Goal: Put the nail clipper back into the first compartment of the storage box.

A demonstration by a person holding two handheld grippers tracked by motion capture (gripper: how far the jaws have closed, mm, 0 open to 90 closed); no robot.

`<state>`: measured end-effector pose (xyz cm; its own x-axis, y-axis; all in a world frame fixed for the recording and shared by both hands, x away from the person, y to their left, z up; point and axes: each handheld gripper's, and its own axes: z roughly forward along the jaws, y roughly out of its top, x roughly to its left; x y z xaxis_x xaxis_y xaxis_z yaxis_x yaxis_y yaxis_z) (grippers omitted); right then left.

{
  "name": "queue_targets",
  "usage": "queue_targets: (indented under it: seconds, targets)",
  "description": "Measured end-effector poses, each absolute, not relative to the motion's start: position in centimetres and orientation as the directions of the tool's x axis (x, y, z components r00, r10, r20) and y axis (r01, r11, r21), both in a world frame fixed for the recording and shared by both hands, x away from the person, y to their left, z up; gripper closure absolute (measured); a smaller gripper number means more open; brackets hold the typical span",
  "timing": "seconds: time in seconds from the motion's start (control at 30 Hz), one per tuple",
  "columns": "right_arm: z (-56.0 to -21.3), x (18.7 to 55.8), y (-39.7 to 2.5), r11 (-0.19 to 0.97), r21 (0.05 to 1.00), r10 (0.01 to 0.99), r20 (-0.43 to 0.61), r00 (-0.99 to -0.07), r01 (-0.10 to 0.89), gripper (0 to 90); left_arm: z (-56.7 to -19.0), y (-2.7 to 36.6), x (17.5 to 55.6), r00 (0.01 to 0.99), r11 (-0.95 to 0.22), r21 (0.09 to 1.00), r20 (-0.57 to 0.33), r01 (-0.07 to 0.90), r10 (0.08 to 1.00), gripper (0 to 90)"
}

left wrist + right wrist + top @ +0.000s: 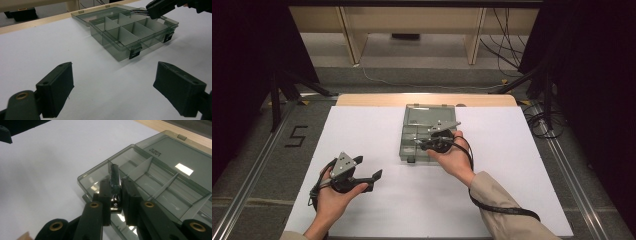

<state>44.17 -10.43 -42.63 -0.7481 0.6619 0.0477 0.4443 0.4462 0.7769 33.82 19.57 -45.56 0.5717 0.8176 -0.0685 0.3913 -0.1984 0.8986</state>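
Nail clipper point(115, 185) is pinched between my right gripper's point(115, 195) jaws, held above the near-left compartments of the box point(160, 182), not touching the dividers as far as I can tell. Looks like a metal clipper with a dark lever; its tip points into the box. Box is clear grey plastic, lid point(430, 113) flipped open flat behind it, compartments look empty. It sits mid-bench on the white sheet point(362, 130).

Step in hand, my guess: placing the clipper in a compartment. Next move calls for lowering the right gripper straight into one cell, clear of the divider walls, then letting go.

My left gripper point(362, 172) hangs released, jaws wide apart, holding nothing, over the sheet well left of and nearer to me than the box point(130, 35). In the left gripper view, the right gripper point(140, 11) shows over the box's far corner.
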Motion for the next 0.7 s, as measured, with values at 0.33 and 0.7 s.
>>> queue_targets:
  seconds: [0.33,0.7]
  targets:
    - [-42.7,45.4,-9.5,0.444,0.774,0.684,0.033,-0.729,0.452,79.8,-45.6,19.6,33.8,0.572,-0.197,0.899,-0.07,0.392,0.817,14.8]
    - [-42.6,46.7,-8.6,0.458,0.759,0.693,0.022,-0.721,0.463,79.8,-45.6,19.5,33.8,0.571,-0.191,0.899,-0.078,0.395,0.817,14.8]
